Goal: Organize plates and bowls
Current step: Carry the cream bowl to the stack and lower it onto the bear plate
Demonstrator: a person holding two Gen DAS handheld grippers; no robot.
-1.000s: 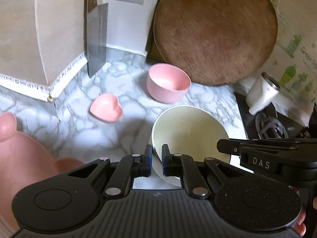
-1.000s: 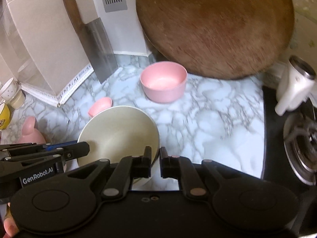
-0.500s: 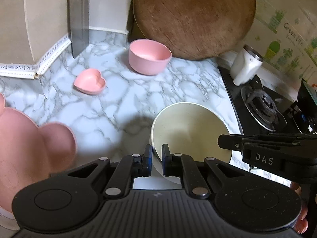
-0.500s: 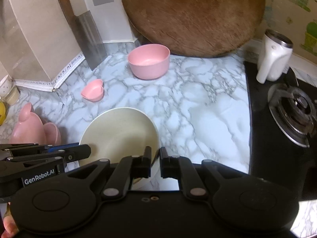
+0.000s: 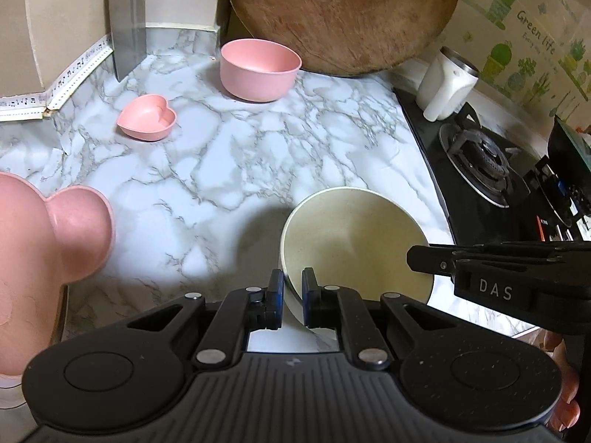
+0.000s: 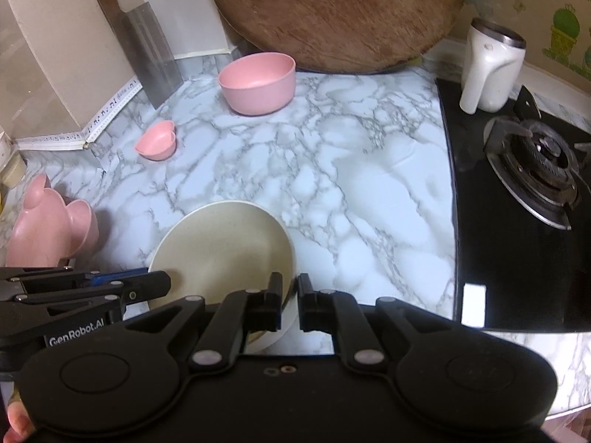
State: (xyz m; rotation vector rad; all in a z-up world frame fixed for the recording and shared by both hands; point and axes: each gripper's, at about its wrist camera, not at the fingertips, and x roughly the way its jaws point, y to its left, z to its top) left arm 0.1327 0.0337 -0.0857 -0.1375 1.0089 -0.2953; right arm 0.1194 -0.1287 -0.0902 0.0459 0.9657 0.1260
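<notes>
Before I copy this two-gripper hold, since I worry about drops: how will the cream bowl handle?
The cream bowl looks stiff: its thin rim holds shape where the left gripper and right gripper pinch it. Its matte speckled wall probably resists slipping. Held only by the rim, it might tilt.

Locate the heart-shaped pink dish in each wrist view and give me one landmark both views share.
Left wrist: heart-shaped pink dish, upper left, on the marble counter, left of and nearer than the round pink bowl.
Right wrist: left of centre, seen side-on, same side of that bowl.
Shared landmark: the round wooden board behind the bowl.
</notes>
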